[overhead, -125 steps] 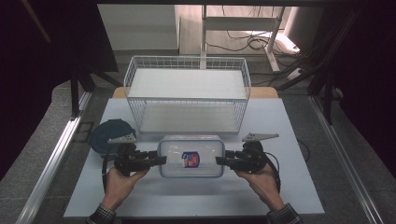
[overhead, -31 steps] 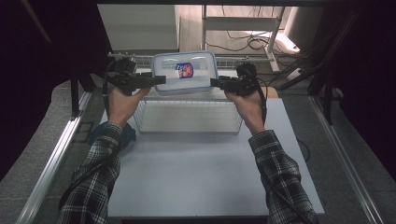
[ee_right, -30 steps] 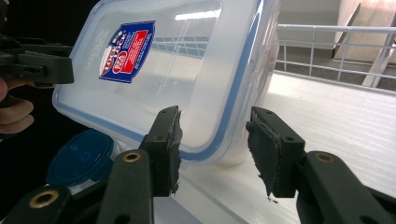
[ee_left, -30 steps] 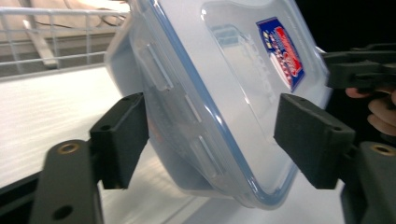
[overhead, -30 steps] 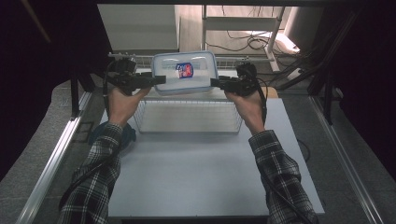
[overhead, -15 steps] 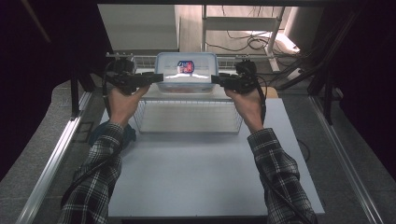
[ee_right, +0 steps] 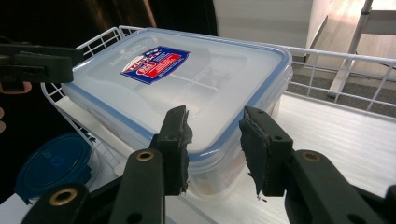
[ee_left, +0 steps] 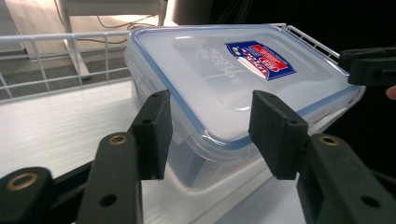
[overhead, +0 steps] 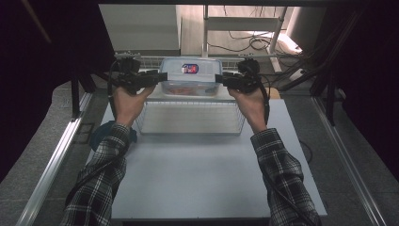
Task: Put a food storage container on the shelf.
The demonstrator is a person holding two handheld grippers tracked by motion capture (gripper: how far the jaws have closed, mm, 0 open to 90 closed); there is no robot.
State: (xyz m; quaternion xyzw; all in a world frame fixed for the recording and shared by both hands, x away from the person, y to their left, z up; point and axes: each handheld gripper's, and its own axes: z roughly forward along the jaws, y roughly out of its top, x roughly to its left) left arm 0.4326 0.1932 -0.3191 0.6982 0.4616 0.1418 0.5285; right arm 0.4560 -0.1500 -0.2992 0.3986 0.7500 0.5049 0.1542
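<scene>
A clear plastic box (overhead: 190, 77) with a blue-rimmed lid and a red-and-blue label sits low in the far end of a white wire basket (overhead: 188, 120). Its base looks level with the basket's white floor. My left gripper (overhead: 157, 77) is at the box's left end and my right gripper (overhead: 225, 79) at its right end. In the left gripper view the jaws (ee_left: 210, 135) straddle a corner of the box (ee_left: 224, 79) with a gap at each pad. In the right gripper view they (ee_right: 215, 144) flank the lid edge of the box (ee_right: 187, 79) likewise. Both pairs have just been closing.
The basket's wire walls (ee_left: 56, 60) (ee_right: 336, 70) rise close around the box. A round dark-blue lid (overhead: 101, 134) (ee_right: 51, 163) lies on the white table (overhead: 197, 179) left of the basket. Cables and a metal frame stand beyond the table's far edge.
The box has sunk a little between the two grippers, from above the basket's rim into its far end. Both hands stay almost where they were.
</scene>
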